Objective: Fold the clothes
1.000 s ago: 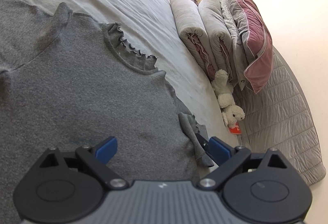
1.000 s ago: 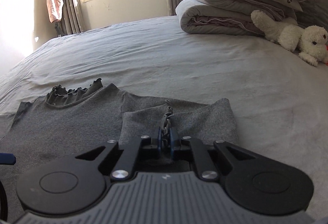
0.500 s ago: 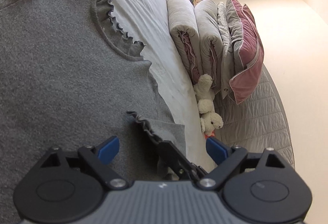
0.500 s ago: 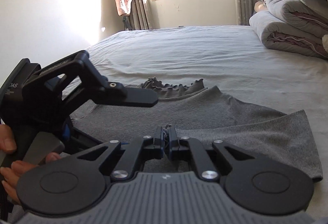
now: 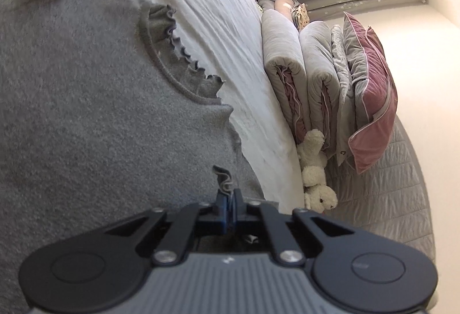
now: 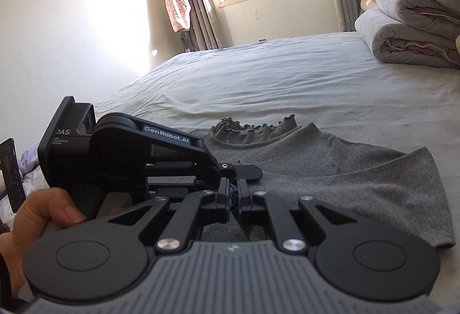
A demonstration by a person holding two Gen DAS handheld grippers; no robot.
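- Since the earlier frame the left gripper point(image 5: 230, 209) has swung in over the grey top point(image 5: 86, 127), and its jaws, then spread wide, have just been closing. They are now pressed together on the frilled sleeve cuff point(image 5: 222, 178), whose ruffle sticks up straight ahead of the blue pads.
- The right gripper point(image 6: 233, 196) has carried that same cuff across the garment to meet it. Its jaws have just been easing apart a little, yet in the right wrist view a bit of dark fabric still sits between them, so I read them as still lightly pinching the cuff.
- In that view the left gripper lies just to the left of the right jaws and slightly ahead, its tip nearly touching them. The person's hand point(image 6: 43, 216) wraps its handle at lower left.
- The grey top lies flat on the bed point(image 6: 287, 78), its body ahead of both jaws. The ruffled neckline point(image 6: 253, 131) is ahead and a little right of the right jaws. The folded-over sleeve runs from the jaws out to the right, its long axis across the view, ending at a fold on the garment's right edge.
- My judgement: this is a hand-over. The left hand is nearer the body's centre, so once the right lets go, the left can lay the cuff down.
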